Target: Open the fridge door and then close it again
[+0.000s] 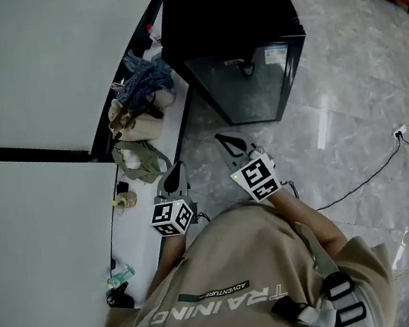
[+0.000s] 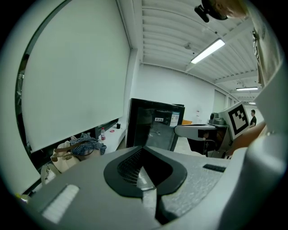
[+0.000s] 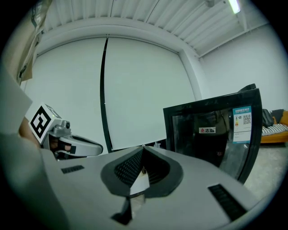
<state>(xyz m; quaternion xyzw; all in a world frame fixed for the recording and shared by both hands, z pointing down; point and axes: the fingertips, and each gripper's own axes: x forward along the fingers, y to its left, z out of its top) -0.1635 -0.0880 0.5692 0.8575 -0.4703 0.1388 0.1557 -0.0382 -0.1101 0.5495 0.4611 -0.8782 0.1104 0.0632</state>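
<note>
Head view: black fridge (image 1: 235, 38) with a glass door (image 1: 250, 86) stands on the floor at the far side, its door flush and shut. The left tool (image 1: 174, 177) and right tool (image 1: 231, 145) are held near the person's body, well apart from the fridge and touching nothing. Bags (image 1: 139, 142) lie on the ledge at the left.

Left gripper view: the left tool (image 2: 144, 155) has its jaws pressed together with nothing between them. The fridge (image 2: 153, 123) is far ahead, door shut.

Right gripper view: the right tool (image 3: 141, 155) has its jaws pressed together and is empty. The fridge (image 3: 216, 134) is ahead to the right.

Progress: judged not begun. Reaching the door, opening it and closing it are all left.
</note>
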